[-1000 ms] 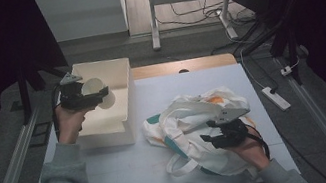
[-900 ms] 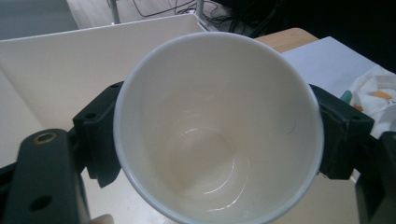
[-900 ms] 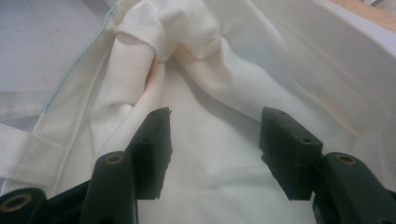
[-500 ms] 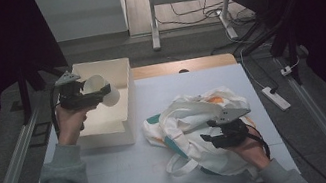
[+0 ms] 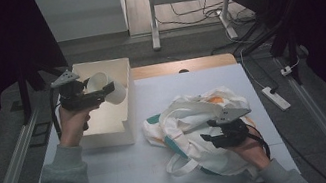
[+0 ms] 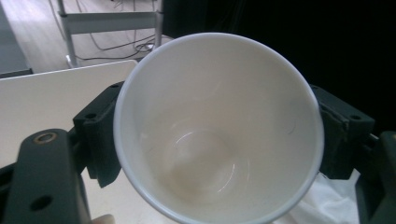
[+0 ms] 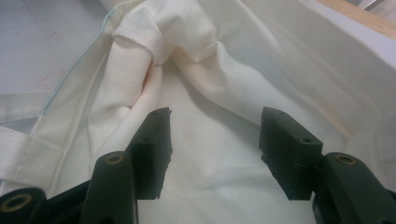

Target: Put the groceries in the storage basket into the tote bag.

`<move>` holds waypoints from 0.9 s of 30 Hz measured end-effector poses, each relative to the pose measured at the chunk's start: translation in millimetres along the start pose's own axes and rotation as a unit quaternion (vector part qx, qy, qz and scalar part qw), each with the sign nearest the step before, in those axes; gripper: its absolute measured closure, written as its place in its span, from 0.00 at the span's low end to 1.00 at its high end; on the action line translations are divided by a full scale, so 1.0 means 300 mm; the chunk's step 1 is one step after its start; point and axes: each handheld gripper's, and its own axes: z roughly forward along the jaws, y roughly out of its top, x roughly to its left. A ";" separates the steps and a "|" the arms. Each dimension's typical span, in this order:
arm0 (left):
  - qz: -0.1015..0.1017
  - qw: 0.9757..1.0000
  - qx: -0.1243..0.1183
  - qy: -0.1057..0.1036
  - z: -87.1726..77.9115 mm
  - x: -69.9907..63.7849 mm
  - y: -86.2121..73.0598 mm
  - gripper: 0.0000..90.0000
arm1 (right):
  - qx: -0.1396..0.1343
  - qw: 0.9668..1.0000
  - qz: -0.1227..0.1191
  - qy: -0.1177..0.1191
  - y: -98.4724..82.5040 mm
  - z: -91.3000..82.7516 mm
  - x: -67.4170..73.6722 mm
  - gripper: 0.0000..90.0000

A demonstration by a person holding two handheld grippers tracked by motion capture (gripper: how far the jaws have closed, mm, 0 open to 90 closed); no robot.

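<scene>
A white paper cup (image 5: 108,87) (image 6: 219,126) lies on its side in my left gripper (image 5: 103,93) (image 6: 219,140), which is shut on it just above the white box (image 5: 125,126). Its open mouth faces the left gripper's camera and its inside looks empty. A crumpled white tote bag (image 5: 191,117) (image 7: 224,60) with teal and orange patches lies on the table's right half. My right gripper (image 5: 212,136) (image 7: 215,140) hovers over the bag's near side with its jaws open. Only cloth shows between them, and the pads do not press it.
The white box stands on the table's left side, reaching to its far edge. A wooden strip (image 5: 182,66) runs along the far edge. A power strip (image 5: 275,97) lies on the floor at the right. Metal rails (image 5: 10,174) flank the table.
My left gripper has lifted the cup a little higher over the box. The right gripper has stayed put over the bag.
</scene>
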 end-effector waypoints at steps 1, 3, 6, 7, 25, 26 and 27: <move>0.001 1.000 -0.001 -0.001 0.000 -0.005 0.001 0.21 | -0.001 1.000 -0.001 0.000 0.000 0.000 0.000 0.49; 0.005 1.000 -0.004 -0.007 0.000 -0.022 0.005 0.21 | -0.001 1.000 0.000 0.000 0.000 0.000 0.000 0.49; 0.011 1.000 -0.008 -0.022 -0.001 -0.046 0.011 0.21 | 0.000 1.000 -0.001 0.001 0.001 0.000 0.001 0.49; 0.012 1.000 -0.009 -0.026 -0.001 -0.053 0.013 0.21 | -0.001 1.000 -0.001 0.001 0.001 0.000 0.002 0.49; 0.054 0.992 0.009 -0.118 0.059 -0.231 0.024 0.21 | -0.030 1.000 0.000 -0.008 0.012 -0.021 0.006 0.47; 0.057 0.991 0.009 -0.121 0.063 -0.240 0.024 0.21 | -0.035 0.999 0.000 -0.010 0.014 -0.023 0.006 0.46; 0.058 0.990 0.011 -0.125 0.068 -0.249 0.023 0.21 | -0.039 0.999 0.000 -0.012 0.017 -0.025 0.007 0.45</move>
